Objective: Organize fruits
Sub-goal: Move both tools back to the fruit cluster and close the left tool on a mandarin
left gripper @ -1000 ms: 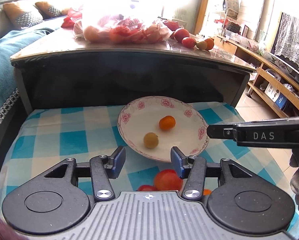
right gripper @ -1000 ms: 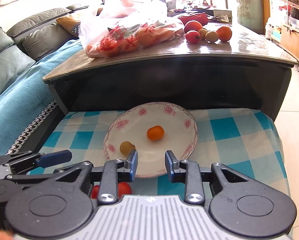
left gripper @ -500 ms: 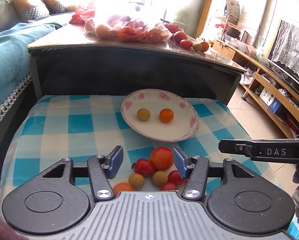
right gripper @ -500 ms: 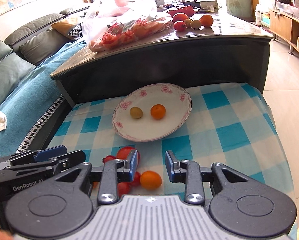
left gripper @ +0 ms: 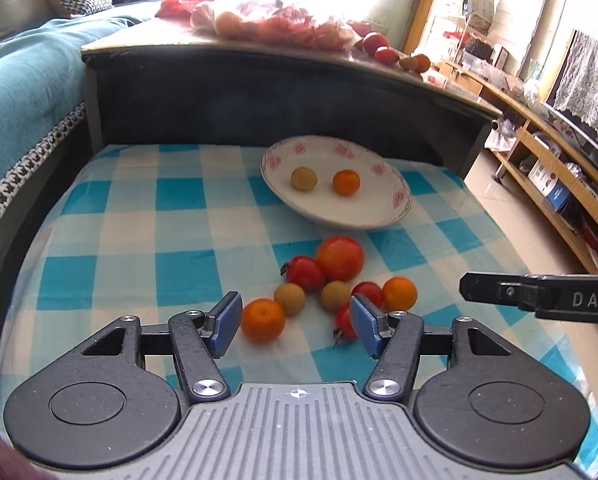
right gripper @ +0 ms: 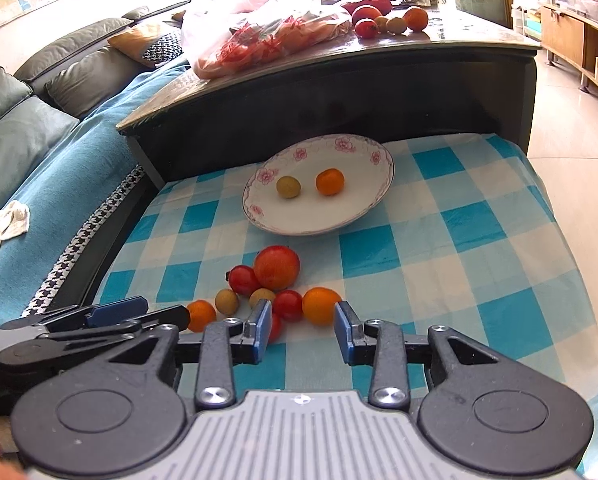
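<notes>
A plate (right gripper: pixel 259 210) sits far on the cloth (right gripper: pixel 479 248) with two fruits (right gripper: pixel 288 187) in it. Near of it, a cluster of loose fruits (right gripper: pixel 277 267) lies on the cloth. Behind, a table (right gripper: pixel 459 46) carries a bag (right gripper: pixel 259 12).

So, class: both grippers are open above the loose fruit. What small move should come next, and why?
Probably lower the right gripper onto the orange just ahead of its open fingers and close on it. The plate holds only two fruits so far, and that orange sits at the cluster's edge, the clearest one to reach. The left gripper is open too, over the other side.
</notes>
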